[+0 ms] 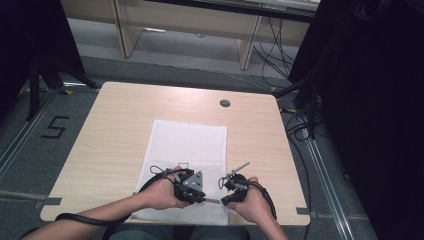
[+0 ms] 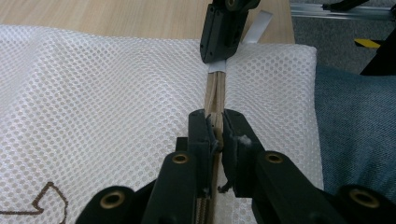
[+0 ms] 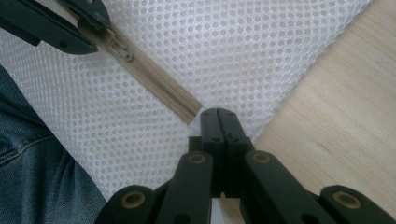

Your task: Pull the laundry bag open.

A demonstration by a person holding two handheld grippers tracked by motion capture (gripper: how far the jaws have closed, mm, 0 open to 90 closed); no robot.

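Both grippers' jaws clamp the mesh bag's (image 1: 187, 150) zipper (image 3: 159, 84), hiding its pull.

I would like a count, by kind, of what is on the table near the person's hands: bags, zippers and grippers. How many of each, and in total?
White mesh bag: 1
Tan zipper along the bag's near edge: 1
Black grippers, both shut on the zipper: 2 (left gripper, right gripper)
Total: 4
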